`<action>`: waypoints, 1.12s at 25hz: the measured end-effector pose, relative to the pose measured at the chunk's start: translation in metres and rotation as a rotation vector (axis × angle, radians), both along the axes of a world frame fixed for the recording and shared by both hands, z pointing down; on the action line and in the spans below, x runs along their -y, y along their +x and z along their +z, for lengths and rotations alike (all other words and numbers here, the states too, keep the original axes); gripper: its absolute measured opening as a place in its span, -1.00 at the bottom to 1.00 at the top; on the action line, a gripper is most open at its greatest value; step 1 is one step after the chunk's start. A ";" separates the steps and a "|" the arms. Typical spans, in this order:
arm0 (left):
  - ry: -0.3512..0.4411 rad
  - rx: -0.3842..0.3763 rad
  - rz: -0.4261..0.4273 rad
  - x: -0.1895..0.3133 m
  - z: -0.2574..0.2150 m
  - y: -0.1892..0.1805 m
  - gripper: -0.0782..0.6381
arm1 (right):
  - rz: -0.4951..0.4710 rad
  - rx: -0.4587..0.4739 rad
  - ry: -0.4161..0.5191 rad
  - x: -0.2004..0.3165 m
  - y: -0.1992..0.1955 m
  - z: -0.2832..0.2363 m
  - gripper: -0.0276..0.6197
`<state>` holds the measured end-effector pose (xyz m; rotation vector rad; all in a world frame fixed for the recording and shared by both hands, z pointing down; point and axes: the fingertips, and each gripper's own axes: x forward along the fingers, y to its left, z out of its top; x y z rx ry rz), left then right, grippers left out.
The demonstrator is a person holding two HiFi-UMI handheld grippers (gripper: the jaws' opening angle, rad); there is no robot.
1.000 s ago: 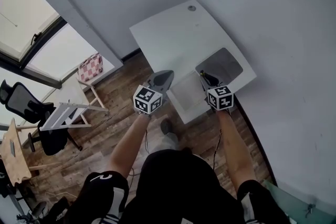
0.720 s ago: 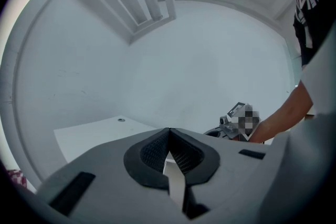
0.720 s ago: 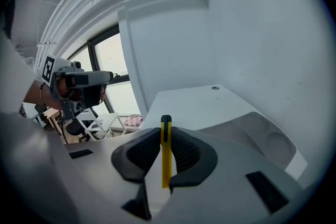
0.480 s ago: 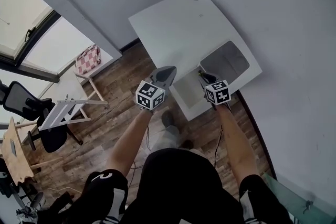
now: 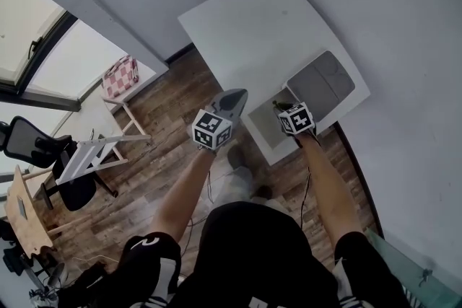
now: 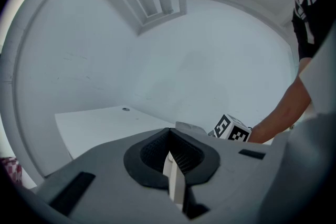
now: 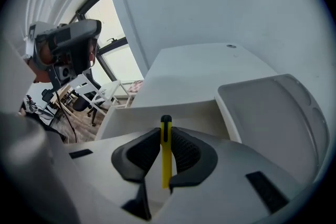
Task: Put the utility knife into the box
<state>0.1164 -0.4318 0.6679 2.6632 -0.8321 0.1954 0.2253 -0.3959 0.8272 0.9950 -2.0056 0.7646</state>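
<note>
Right gripper (image 7: 166, 136) is clamping down on the yellow utility knife (image 7: 166, 160), which is sticking up thin and upright between the pads. So the knife isn't sitting in the open white box (image 7: 157, 113) yet; the box is lying just ahead of the jaws on the white table (image 5: 245, 25), with its lid (image 7: 270, 107) resting beside it on the right. Left gripper (image 6: 169, 136) is hanging at the table's edge left of the box, jaws pressed together and gripping nothing.
</note>
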 end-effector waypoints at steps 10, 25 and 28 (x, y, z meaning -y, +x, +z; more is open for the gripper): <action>-0.019 -0.005 0.016 0.022 0.011 -0.023 -0.71 | 0.064 -0.156 -0.057 0.013 0.003 0.032 -0.67; -0.027 -0.030 -0.137 0.045 -0.009 -0.050 -0.71 | 0.381 0.051 0.110 0.017 0.025 -0.039 -0.67; -0.004 -0.037 -0.172 0.046 -0.023 -0.049 -0.71 | 0.407 0.085 0.186 0.027 0.035 -0.071 -0.70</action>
